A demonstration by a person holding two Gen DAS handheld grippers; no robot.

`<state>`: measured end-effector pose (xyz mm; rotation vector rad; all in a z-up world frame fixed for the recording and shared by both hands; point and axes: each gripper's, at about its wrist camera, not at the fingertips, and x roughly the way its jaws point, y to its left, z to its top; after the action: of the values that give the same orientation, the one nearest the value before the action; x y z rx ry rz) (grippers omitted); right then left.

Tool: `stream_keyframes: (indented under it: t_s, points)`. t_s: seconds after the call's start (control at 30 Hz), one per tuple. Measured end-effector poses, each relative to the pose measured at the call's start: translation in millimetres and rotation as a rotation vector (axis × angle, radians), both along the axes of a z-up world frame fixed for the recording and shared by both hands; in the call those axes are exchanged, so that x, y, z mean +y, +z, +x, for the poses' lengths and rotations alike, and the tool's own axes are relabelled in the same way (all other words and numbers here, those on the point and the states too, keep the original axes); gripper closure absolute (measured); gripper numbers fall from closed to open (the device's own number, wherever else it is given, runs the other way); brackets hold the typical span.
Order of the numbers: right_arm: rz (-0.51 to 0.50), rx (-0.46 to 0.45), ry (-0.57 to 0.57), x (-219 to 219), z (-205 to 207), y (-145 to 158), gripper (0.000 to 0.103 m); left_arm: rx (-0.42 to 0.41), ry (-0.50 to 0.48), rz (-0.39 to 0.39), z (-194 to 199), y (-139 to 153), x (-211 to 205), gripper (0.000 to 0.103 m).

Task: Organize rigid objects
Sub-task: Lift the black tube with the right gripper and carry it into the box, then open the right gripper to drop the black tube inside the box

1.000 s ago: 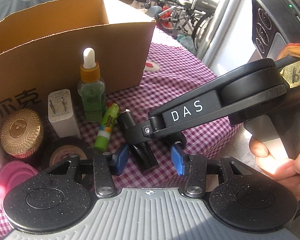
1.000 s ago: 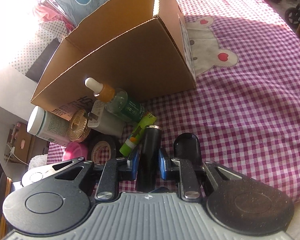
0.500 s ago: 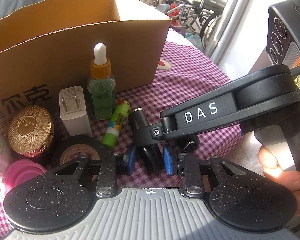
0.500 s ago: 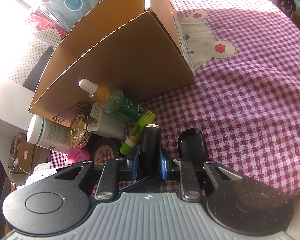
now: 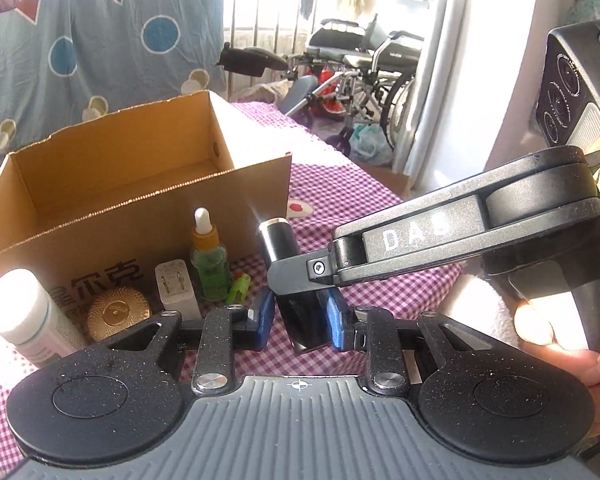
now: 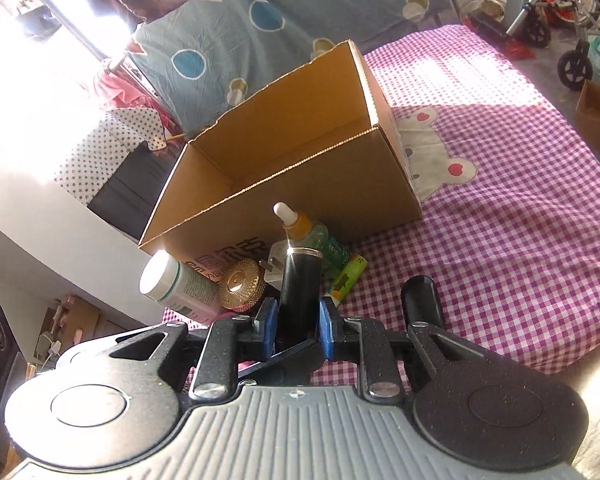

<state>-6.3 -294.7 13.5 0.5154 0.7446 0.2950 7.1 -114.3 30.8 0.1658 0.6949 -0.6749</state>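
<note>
Between both sets of blue pads I hold one black tube (image 5: 288, 280), a glossy cylinder with a gold band near its top. My left gripper (image 5: 298, 314) is clamped on its lower end; its jaws have just been closing, and the tube now sits pinched between them. My right gripper (image 6: 298, 326) is clenched on the same tube, reaching in from the right and gripping a little higher up. Seen from the left wrist, the tube stands clear of the checked cloth (image 5: 380, 208), tilted back slightly, just in front of the open cardboard box (image 5: 112, 184).

To do this step well, I judge that both hands should move as one, since any twist between them could pry the smooth tube loose. Carry it over the near wall of the box, then let go low inside. The tube's black cap (image 6: 422, 300) lies on the cloth just to the right and may need fitting first; I cannot tell which is intended.

Both grippers angle downward toward the cloth. A hand (image 5: 556, 328) shows at the right edge, wrapped around the right gripper's handle.

Other items wait by the box: a dropper bottle (image 5: 209, 264), a white plug (image 5: 176, 290), a gold lid (image 5: 118, 314), a white bottle (image 5: 28, 312).
</note>
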Motion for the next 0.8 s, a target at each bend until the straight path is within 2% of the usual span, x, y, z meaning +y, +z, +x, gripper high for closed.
stream_keyframes:
  t_s: [0.17, 0.3, 0.43, 0.53, 0.67, 0.8]
  points:
    - [0.001, -0.120, 0.085, 21, 28, 42, 0.079, -0.072, 0.079, -0.013, 15, 39, 19, 0.076]
    - [0.030, -0.127, 0.175, 37, 79, 63, 0.079, -0.076, 0.157, 0.009, 49, 61, 30, 0.076]
    - [0.074, -0.028, 0.253, 55, 150, 65, 0.079, -0.012, 0.229, 0.048, 98, 63, 36, 0.076]
    - [0.086, 0.061, 0.287, 66, 196, 59, 0.079, 0.058, 0.259, 0.071, 136, 55, 46, 0.076]
    - [0.097, 0.214, 0.318, 85, 262, 35, 0.080, 0.152, 0.294, 0.110, 175, 35, 55, 0.075]
    - [0.098, 0.314, 0.336, 101, 306, 9, 0.083, 0.190, 0.341, 0.158, 199, 18, 66, 0.074]
